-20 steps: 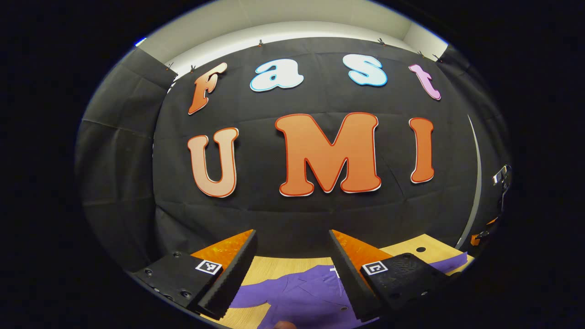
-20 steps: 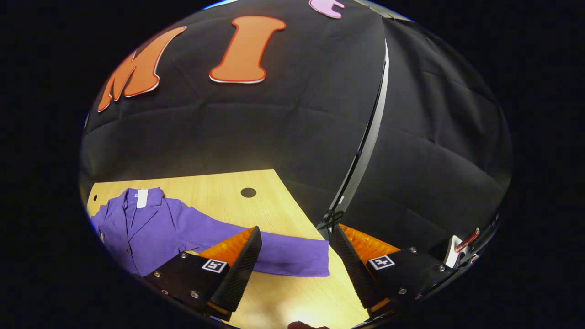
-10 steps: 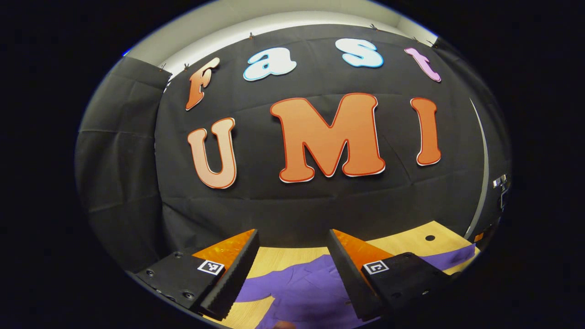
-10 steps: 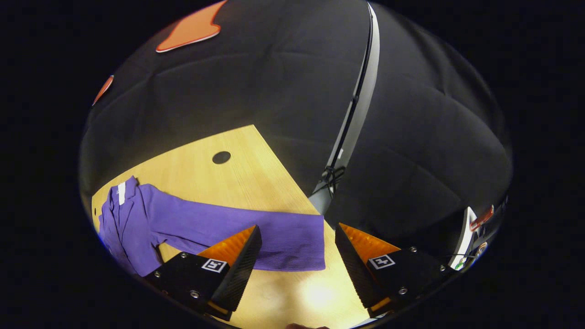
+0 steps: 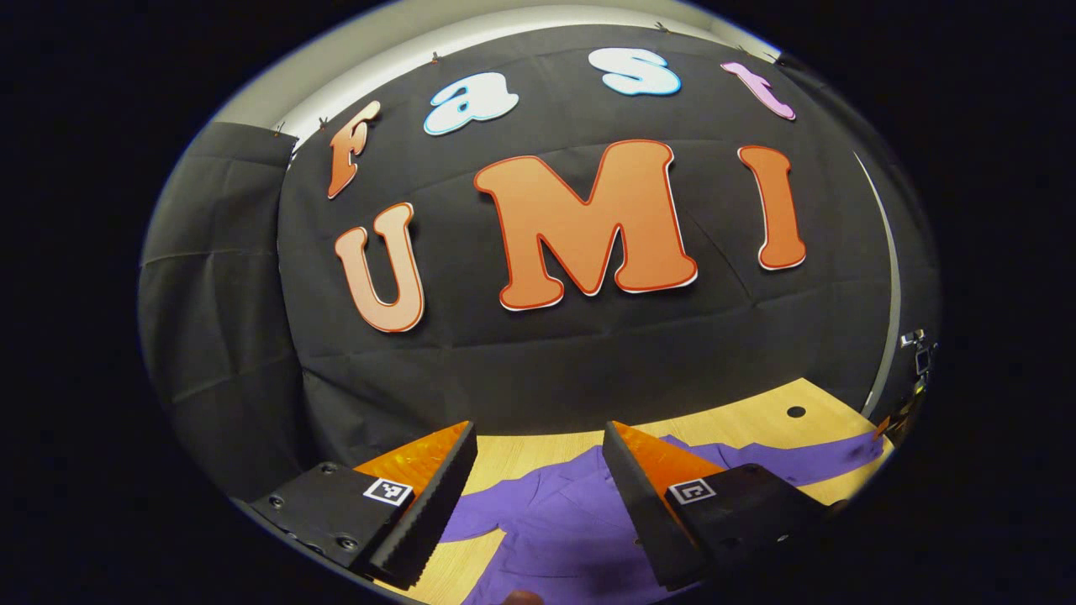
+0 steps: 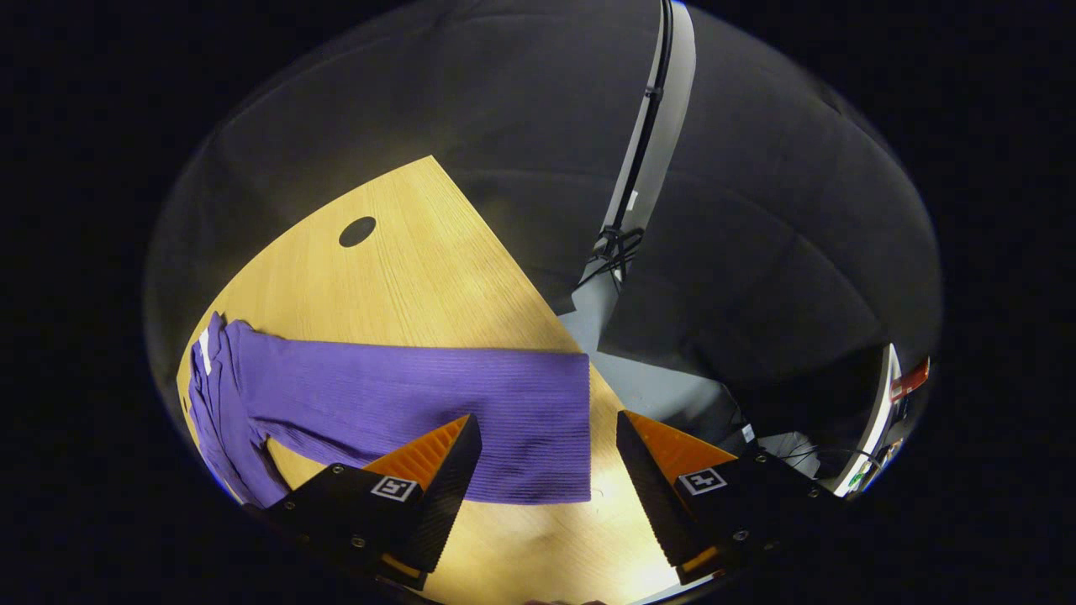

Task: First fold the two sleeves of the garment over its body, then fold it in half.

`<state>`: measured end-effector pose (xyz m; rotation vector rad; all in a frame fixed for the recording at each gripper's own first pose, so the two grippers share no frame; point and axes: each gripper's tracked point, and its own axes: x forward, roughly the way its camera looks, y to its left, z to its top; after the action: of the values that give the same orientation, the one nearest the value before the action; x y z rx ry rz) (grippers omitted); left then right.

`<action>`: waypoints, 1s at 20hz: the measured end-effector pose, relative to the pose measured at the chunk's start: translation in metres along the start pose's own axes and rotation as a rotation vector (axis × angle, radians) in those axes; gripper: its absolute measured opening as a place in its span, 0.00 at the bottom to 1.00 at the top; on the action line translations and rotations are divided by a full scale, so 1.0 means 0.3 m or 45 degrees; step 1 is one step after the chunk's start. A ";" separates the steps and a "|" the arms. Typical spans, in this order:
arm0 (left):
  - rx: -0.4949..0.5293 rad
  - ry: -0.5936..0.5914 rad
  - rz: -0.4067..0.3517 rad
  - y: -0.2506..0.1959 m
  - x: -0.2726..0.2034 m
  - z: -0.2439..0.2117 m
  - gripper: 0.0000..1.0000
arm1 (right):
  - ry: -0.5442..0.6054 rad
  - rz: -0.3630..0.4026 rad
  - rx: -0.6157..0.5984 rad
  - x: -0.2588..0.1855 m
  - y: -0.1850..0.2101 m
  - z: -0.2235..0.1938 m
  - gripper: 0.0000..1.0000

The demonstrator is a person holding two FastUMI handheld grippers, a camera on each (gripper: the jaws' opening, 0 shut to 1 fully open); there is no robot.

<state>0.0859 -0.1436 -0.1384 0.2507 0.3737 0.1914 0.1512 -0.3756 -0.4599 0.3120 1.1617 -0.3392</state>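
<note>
The right gripper [image 6: 538,458] has its jaws wide open and holds nothing. In the right gripper view, the cuff end of a purple ribbed fabric sleeve [image 6: 471,412] lies flat between and just beyond the two fingers, on a light wooden table [image 6: 437,252]. The cuff reaches close to the table's right edge. The sleeve runs to the left, where it joins the body of the purple garment [image 6: 220,403], which has a small white tag at the collar. A dark round hole [image 6: 357,231] sits in the table top, well apart from the sleeve. Beyond the table edge stands a grey post with black cables [image 6: 626,210].

The left gripper [image 5: 538,470] also has its jaws open and empty. In the left gripper view, it hangs above the garment's body, which is spread on the table between the fingers; the collar area is near the right finger. The other sleeve [image 5: 471,525] spreads to the left, behind the left finger.
</note>
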 end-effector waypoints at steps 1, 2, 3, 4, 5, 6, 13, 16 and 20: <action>0.001 0.007 0.003 -0.008 -0.001 -0.002 0.95 | 0.025 0.006 -0.003 0.019 -0.001 -0.003 0.96; 0.001 0.013 0.007 -0.010 -0.006 -0.007 0.95 | 0.050 -0.001 -0.005 0.037 -0.003 0.001 0.97; 0.000 0.022 0.011 -0.012 -0.005 -0.009 0.95 | 0.074 -0.002 -0.013 0.053 0.001 -0.001 0.96; -0.001 0.027 0.015 -0.017 -0.012 -0.014 0.95 | 0.097 -0.003 -0.018 0.065 0.000 -0.002 0.95; -0.003 0.036 0.019 -0.019 -0.015 -0.019 0.95 | 0.126 -0.005 -0.025 0.074 -0.002 -0.008 0.94; -0.005 0.047 0.025 -0.017 -0.017 -0.030 0.95 | 0.150 -0.010 -0.028 0.085 -0.006 -0.013 0.91; -0.035 0.101 0.057 -0.012 -0.034 -0.072 0.95 | 0.252 0.014 0.021 0.100 0.024 -0.033 0.60; -0.042 0.109 0.061 -0.006 -0.043 -0.078 0.96 | 0.250 0.047 0.054 0.109 0.031 -0.041 0.37; -0.048 0.101 0.072 0.028 -0.052 -0.078 0.96 | 0.211 0.134 0.140 0.061 0.082 0.002 0.07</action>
<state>0.0615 -0.1344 -0.1519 0.2166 0.4413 0.2641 0.1685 -0.3553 -0.4750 0.5037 1.2864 -0.2894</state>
